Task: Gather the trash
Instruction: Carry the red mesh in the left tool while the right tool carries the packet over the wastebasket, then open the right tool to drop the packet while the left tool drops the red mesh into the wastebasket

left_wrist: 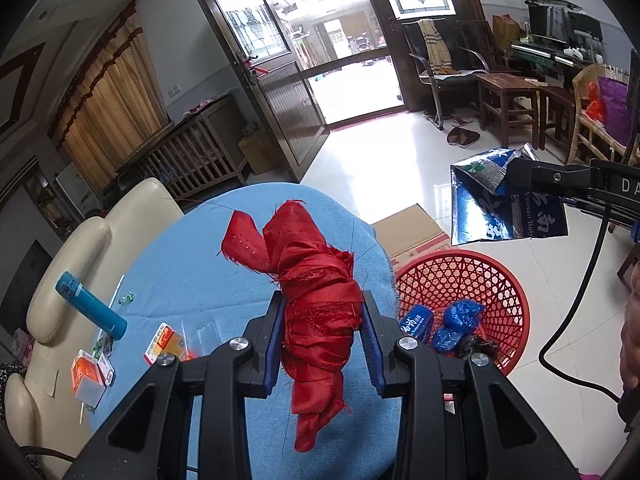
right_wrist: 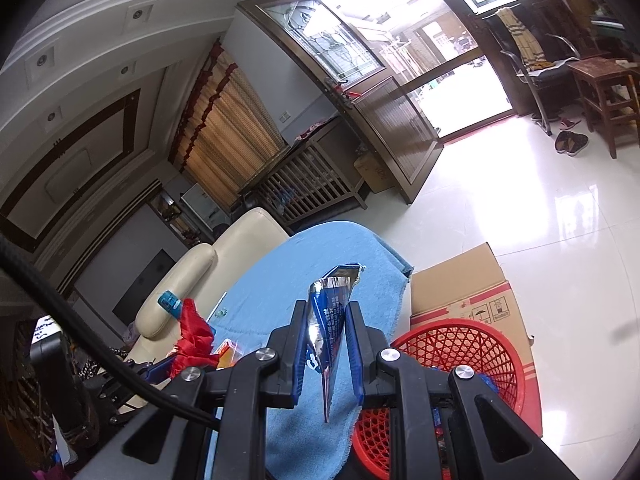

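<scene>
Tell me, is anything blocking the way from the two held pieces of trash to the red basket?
Nothing visible does. The red mesh plastic basket is open-topped beside the table, near the crumpled red cloth and blue foil packet.

A home living room: cream sofa (left_wrist: 72, 240), curtains (left_wrist: 108, 120), wooden chairs (left_wrist: 504, 96).

Left tongs (left_wrist: 323, 332) clamped — right tongs (right_wrist: 326, 354) pinched shut, both raised.

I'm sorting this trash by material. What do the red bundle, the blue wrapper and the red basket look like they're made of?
Red bundle: woven, satin-like fabric; it shines, creases and frays at the edges.
Blue wrapper: probably foil-lined plastic film; the printed outside is glossy, the torn-open inside mirror-silver.
Red basket: moulded plastic by its look; rigid, uniform open lattice.
</scene>
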